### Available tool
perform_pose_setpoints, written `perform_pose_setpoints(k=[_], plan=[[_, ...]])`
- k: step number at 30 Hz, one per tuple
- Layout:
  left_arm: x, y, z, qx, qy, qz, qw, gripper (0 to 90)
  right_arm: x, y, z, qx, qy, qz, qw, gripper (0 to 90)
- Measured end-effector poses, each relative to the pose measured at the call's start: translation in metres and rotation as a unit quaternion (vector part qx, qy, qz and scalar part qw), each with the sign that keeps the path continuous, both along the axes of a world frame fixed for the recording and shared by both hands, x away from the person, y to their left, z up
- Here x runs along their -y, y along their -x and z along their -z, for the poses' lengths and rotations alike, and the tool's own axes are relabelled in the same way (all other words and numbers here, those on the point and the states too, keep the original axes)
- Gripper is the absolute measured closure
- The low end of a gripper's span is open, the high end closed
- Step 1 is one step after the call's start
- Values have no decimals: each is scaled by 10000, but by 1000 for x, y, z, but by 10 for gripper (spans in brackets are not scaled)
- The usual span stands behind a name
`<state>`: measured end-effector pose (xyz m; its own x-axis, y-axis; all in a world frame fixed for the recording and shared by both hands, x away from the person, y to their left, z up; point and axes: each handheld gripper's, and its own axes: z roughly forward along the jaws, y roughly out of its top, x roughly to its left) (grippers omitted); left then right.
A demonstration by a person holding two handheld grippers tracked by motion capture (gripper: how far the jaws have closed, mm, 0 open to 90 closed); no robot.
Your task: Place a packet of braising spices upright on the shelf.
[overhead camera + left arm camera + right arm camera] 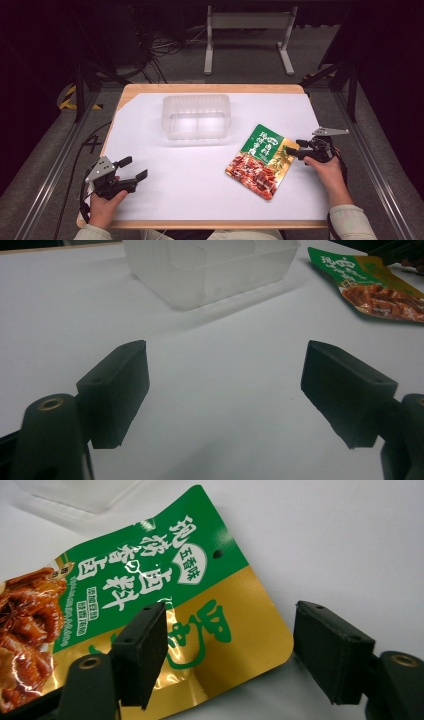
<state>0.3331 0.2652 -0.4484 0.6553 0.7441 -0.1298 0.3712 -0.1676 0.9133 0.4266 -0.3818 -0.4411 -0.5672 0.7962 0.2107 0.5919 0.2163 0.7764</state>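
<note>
My right gripper (pixel 295 148) sits at the right of the high view, its fingers (pixel 142 652) spread around the gold corner of the pouch (pixel 261 161). In the right gripper view one finger lies over the pouch's gold band at lower left and the other stands off its rounded corner at the right, with bare surface (pixel 190 165) between that finger and the edge. Nothing is pinched yet.

The pouch lies flat at the right of centre in the high view, green end toward the top of the frame. The clear tub (pixel 196 116) stands above and to the left of it, well apart.

My left gripper (pixel 131 168) hovers at the lower left of the high view, its fingers (pixel 117 390) spread wide over bare surface and holding nothing.

To grip well, I judge I should slide the right fingers further in so both pads bracket the corner edge, tip one under the foil where it curls up, then close firmly. The pouch looks thin and slick, so a shallow bite could slip; a deeper hold on the sealed edge should carry it. The left gripper can wait clear.
</note>
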Motion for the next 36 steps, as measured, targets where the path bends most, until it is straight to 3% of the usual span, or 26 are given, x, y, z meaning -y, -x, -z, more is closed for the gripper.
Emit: perform_pose_setpoints(k=[4, 12, 20, 27, 30, 36], plan=[[0, 0, 0, -2, 0, -2, 10000, 202, 0, -1, 1, -133, -129, -76, 9998, 331], [0, 0, 0, -13, -7, -4, 10000, 203, 1, 2, -5, -52, -226, -126, 9997, 376], [0, 0, 0, -15, 1, -11, 10000, 203, -4, 8, -13, 34, -456, -520, 9976, 430], [0, -1, 1, -10, -22, -15, 10000, 202, -15, 5, -11, -86, -470, -915, 9947, 418], [1, -1, 1, -20, -40, -17, 10000, 203, -23, 0, -4, -260, -336, -1044, 9936, 401], [0, -1, 1, -27, -40, -28, 10000, 203, -32, -5, 2, -368, -210, -1190, 9920, 402]])
